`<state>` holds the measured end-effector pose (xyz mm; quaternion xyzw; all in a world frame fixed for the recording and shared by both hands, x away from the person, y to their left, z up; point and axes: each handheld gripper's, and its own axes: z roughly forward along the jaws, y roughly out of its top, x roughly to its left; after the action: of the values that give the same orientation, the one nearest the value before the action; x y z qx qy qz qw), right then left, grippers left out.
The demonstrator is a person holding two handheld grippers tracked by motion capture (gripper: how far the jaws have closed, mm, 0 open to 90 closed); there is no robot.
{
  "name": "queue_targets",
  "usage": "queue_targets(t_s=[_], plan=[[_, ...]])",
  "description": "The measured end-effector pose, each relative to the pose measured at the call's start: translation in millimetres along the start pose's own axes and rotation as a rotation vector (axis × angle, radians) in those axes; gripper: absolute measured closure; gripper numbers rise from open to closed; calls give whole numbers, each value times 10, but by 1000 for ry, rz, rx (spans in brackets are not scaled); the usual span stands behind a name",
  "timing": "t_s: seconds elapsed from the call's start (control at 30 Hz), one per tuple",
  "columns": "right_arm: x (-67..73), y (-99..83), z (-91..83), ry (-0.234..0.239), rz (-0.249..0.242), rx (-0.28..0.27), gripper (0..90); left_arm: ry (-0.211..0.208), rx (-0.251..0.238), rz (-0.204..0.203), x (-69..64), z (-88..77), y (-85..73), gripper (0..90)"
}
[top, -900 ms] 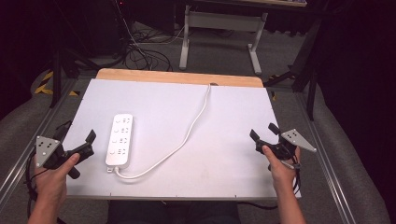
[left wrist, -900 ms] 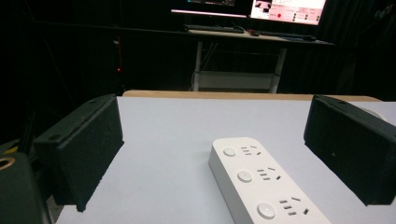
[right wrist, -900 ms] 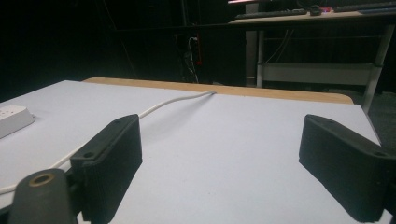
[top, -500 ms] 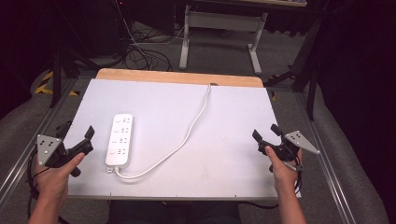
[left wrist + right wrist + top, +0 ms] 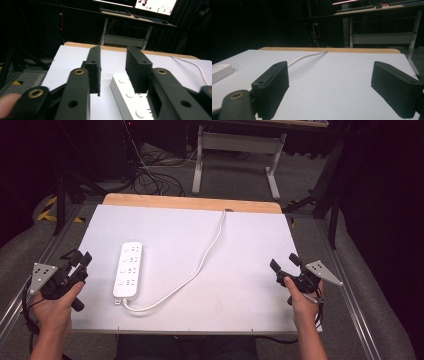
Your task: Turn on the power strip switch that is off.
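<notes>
Power strip (image 5: 128,270): white, flat on desk (image 5: 250,245), just ahead of left gripper (image 5: 77,265) jaws, released, empty. Right gripper (image 5: 285,265): jaws spread wide, empty; its view adds cord (image 5: 305,57) running between them to desk's far edge.

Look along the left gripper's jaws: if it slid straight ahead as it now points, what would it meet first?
Probably the white power strip: its near end lies just ahead of the left gripper, slightly toward one jaw. Depth is unclear, so it might only graze it.
</notes>
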<state>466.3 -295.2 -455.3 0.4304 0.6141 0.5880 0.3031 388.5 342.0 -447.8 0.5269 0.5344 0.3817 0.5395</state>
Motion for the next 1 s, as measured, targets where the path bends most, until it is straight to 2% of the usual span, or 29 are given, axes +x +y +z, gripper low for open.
queue_targets(t_s=[0.03,0.07,0.1,0.13,0.17,0.2,0.37,0.53,0.67,0.7,0.8,0.9,0.93,1.0], plan=[[1,0,0,-1,0,0,151,-15,1,-26,11,-6,10,688],[1,1,-1,-2,1,0,151,-15,1,-26,11,-6,10,703],[1,1,-2,-2,2,-1,151,-31,-12,-53,32,-11,20,723],[2,1,-3,-2,2,-1,152,-31,-12,-53,32,-11,20,743],[3,1,-3,-1,0,-2,153,-37,-21,-76,57,-15,24,767],[4,0,-3,0,0,-2,153,-37,-21,-76,57,-15,24,791],[16,-7,13,3,3,9,157,-57,-41,-141,127,-43,49,900],[49,-4,23,10,-8,13,160,-51,-52,-132,133,-31,58,900],[59,-2,16,3,-12,12,167,-52,-29,-108,124,8,67,900],[58,-2,15,2,-13,11,167,-53,-21,-98,129,20,74,900],[58,-9,18,1,-14,17,167,-55,11,-109,161,92,112,900],[72,-9,24,2,-16,19,167,-71,56,-97,192,135,122,900],[76,-8,24,2,-19,19,168,-71,56,-97,192,135,122,900],[88,-5,25,1,-21,17,172,-93,72,-75,191,161,136,900]])
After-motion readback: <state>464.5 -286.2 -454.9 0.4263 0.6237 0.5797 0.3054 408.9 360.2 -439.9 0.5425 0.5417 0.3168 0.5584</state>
